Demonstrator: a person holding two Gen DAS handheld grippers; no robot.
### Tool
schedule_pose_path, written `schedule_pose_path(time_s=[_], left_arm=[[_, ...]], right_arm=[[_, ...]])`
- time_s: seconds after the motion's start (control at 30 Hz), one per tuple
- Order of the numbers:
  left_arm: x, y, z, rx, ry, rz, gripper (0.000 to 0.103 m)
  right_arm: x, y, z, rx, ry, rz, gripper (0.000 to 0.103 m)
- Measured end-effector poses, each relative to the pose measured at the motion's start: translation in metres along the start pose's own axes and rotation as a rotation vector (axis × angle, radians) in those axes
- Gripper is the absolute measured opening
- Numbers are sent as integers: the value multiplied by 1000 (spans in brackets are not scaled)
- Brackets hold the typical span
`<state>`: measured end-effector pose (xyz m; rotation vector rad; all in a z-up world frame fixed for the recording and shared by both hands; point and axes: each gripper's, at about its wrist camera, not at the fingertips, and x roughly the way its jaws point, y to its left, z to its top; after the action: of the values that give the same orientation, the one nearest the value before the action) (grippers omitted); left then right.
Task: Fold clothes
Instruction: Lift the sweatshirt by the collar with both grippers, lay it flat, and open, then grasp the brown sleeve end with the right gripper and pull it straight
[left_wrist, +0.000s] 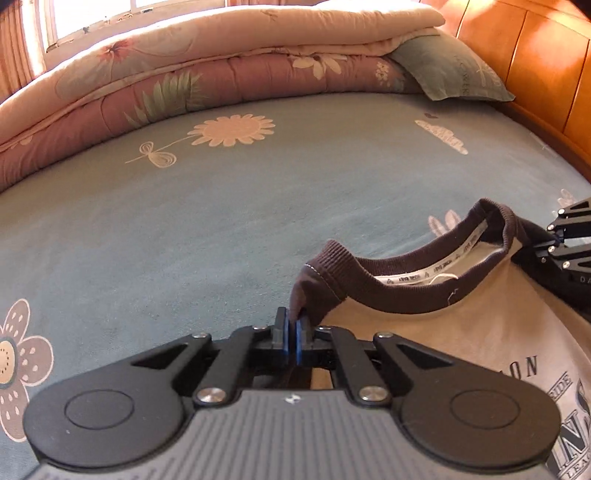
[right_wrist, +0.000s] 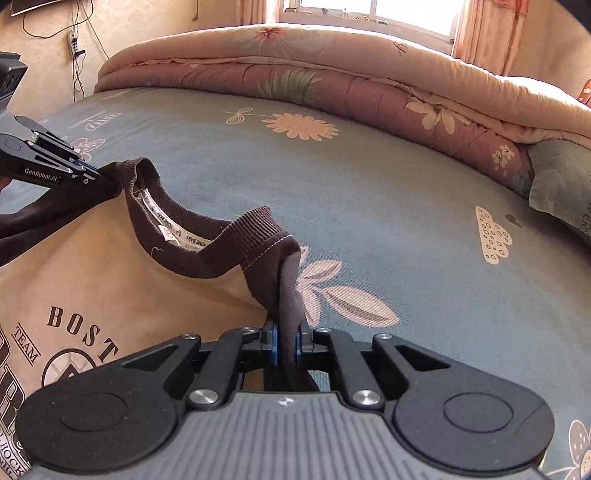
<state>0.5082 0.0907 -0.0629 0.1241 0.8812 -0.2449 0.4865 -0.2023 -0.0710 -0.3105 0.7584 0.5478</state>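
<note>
Both hand-held grippers, left (left_wrist: 291, 332) and right (right_wrist: 286, 339), clamp the shirt's (right_wrist: 110, 266) dark shoulders above the bedsheet (left_wrist: 221, 221).

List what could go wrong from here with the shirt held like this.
1. The left gripper pinches only a thin bit of dark shoulder fabric on the shirt; a tug may pull it free.
2. The right gripper holds a twisted bunch, so the fold may come out creased.
3. The collar sags between the two grips; uneven pulling could skew the shirt on the bed.
</note>
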Motion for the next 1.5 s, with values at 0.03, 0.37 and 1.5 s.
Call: schedule_pose_path(time_s=[0.03,0.37,1.5], left_arm=[[9,1,-3,-7,13,11,3],[-12,4,-13,-2,-10,29,12],[-130,-195,-142,47,113,-274,40]], right_arm=[[9,1,-1,-4,12,-5,10],[-27,-26,-13,141,6,74,39],[-279,-165,-287,640,-2,-290,48]])
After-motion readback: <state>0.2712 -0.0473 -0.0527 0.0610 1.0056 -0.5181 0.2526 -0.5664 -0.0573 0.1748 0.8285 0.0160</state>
